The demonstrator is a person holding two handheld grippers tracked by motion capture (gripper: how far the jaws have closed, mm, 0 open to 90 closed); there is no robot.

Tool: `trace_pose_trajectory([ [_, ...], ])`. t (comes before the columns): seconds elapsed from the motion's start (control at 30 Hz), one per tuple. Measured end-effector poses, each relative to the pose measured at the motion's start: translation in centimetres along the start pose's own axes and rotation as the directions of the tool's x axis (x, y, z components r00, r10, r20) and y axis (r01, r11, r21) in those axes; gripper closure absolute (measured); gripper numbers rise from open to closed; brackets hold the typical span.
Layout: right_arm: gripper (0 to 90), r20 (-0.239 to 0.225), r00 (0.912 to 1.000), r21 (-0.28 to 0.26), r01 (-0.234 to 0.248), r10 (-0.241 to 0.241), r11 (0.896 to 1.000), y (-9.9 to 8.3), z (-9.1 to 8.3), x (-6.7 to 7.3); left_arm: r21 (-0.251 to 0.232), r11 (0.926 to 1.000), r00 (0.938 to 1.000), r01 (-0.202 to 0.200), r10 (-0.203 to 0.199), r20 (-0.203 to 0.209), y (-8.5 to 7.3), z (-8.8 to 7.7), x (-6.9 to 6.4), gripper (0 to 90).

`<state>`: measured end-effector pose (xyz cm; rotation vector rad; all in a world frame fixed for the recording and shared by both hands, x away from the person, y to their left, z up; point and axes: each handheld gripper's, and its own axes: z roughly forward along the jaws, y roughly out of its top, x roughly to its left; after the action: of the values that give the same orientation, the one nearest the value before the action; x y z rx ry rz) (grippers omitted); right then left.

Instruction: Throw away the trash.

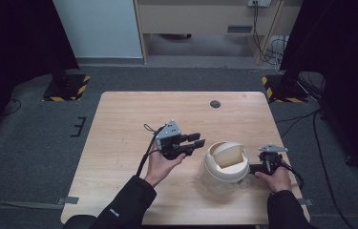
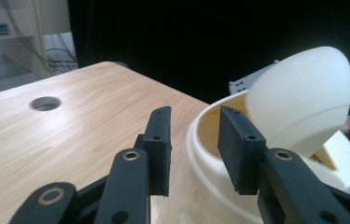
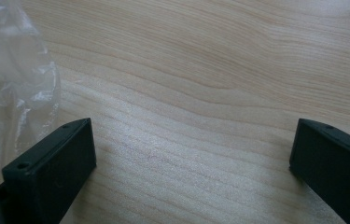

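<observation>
Left gripper (image 1: 196, 140) part-open, level beside cream bin (image 1: 226, 164), right gripper (image 3: 191, 172) wide, pointing down.

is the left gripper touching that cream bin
Apart. In the left gripper view, the open left gripper hovers short of the cream bin, nothing between its jaws.

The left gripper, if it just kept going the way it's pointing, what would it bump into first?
Most likely the cream plastic bin: the left gripper points at its rim, just below the tilted swing lid, though how far off it is remains unclear.
</observation>
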<state>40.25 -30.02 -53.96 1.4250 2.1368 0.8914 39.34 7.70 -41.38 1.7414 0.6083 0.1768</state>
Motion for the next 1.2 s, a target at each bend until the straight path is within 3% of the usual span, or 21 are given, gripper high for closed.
trace_pose_trajectory([
  [0.37, 0.6, 0.0, 1.0, 0.0, 0.0, 0.0, 1.0, 0.0, 0.0, 0.0, 0.02, 0.9997, 0.9985, 0.014, -0.013, -0.054, -1.6, -3.5, 1.1, 59.7],
  [0.6, 0.5, 0.0, 1.0, 0.0, 0.0, 0.0, 1.0, 0.0, 0.0, 0.0, 0.091, 0.9957, 0.9976, 0.017, -0.011, -0.068, -3.3, -4.5, 1.5, 53.5],
  [0.8, 0.5, 0.0, 1.0, 0.0, 0.0, 0.0, 1.0, 0.0, 0.0, 0.0, 0.174, 0.9838, 0.993, 0.044, -0.024, -0.116, -5.7, -5.9, 2.4, 46.7],
  [1.0, 0.5, 0.0, 1.0, 0.0, 0.0, 0.0, 1.0, 0.0, 0.0, 0.0, 0.243, 0.9663, 0.9845, 0.086, -0.046, -0.169, -7.7, -7.1, 3.4, 34.6],
  [1.1, 0.5, 0.0, 1.0, 0.0, 0.0, 0.0, 1.0, 0.0, 0.0, 0.0, 0.263, 0.9583, 0.9777, 0.113, -0.06, -0.201, -8.6, -7.6, 3.9, 28.7],
  [1.2, 0.5, 0.0, 1.0, 0.0, 0.0, 0.0, 1.0, 0.0, 0.0, 0.0, 0.293, 0.9457, 0.9689, 0.14, -0.07, -0.238, -9.4, -7.9, 4.6, 22.3],
])
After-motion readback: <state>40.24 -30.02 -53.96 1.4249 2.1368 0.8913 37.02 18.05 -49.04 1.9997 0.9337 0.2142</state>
